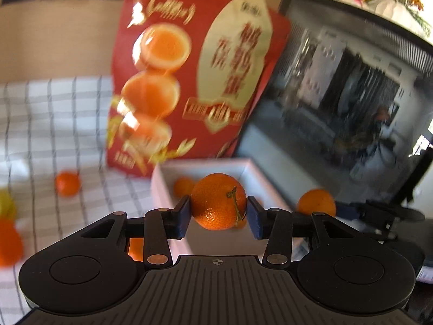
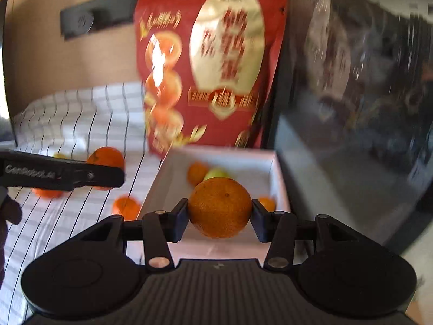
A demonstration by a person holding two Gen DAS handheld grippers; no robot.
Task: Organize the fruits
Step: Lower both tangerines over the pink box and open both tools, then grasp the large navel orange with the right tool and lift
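**Two tangerines carried toward the white box**

The left gripper (image 1: 218, 211) has its fingers pinching a tangerine (image 1: 218, 201) with a short stem, held in the air in front of the white box (image 1: 159, 181). The right gripper (image 2: 219, 211) pinches a second tangerine (image 2: 219, 207) the same way, just before the box's near edge (image 2: 154, 189). In the box lie an orange fruit (image 2: 197, 174), a yellow-green fruit (image 2: 216, 174) and a smaller orange one (image 2: 267, 203) in the near right corner. More loose fruit (image 2: 125, 207) lies on the checked cloth (image 2: 81, 108).

To do the step well, each tangerine should probably be carried over the rim and lowered to a bare patch of the box floor before the fingers part, so it neither drops nor knocks fruit already there. With two grippers heading for one small box, one should go in first and the other wait beside it.

Both views are smeared by motion: the print on the red bag (image 1: 189, 81) cannot be read, and the dark glass-fronted appliance (image 1: 338, 103) shows only reflections. The left gripper's body hides the box's near wall in its own view, and the fruit at the left edge (image 1: 8, 241) is cut off.
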